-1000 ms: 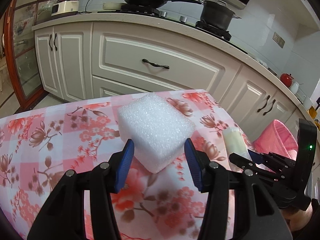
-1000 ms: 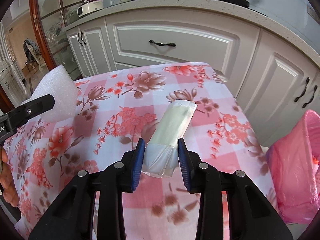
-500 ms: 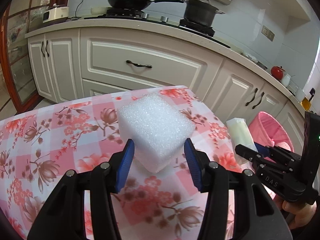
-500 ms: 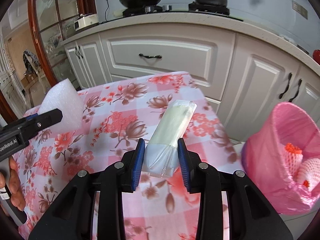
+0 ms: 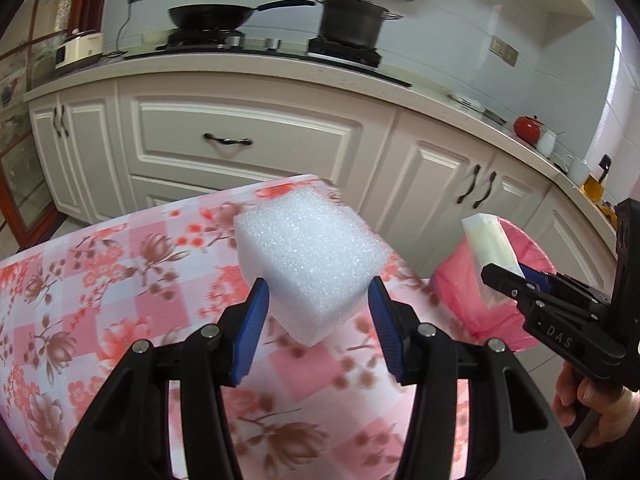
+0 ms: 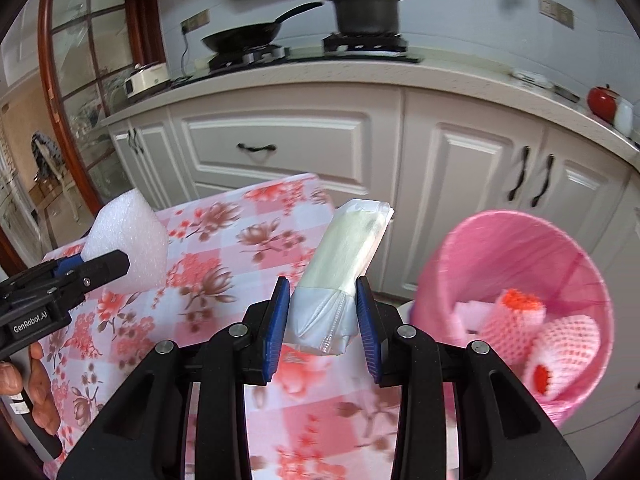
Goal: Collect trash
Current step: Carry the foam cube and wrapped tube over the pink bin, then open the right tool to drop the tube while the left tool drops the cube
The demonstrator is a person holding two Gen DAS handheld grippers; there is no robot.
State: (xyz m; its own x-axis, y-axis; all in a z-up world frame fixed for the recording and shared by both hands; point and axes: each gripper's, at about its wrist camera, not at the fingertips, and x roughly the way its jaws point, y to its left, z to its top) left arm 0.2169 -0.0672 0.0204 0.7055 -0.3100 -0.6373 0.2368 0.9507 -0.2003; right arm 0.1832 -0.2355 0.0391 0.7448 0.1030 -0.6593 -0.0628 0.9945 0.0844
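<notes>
My left gripper is shut on a white foam block and holds it above the floral tablecloth; the block also shows in the right wrist view. My right gripper is shut on a pale clear plastic wrapper, lifted off the table near its right edge; the wrapper also shows in the left wrist view. A pink lined trash bin stands on the floor right of the table, with red-and-white foam netting inside. It also shows in the left wrist view.
The table with the pink floral cloth lies below both grippers. White kitchen cabinets stand behind it, with a pan and a pot on the hob. A red pot sits on the counter at right.
Both grippers have risen and swung right with their loads. The trash bin has come into fuller view at the right.
</notes>
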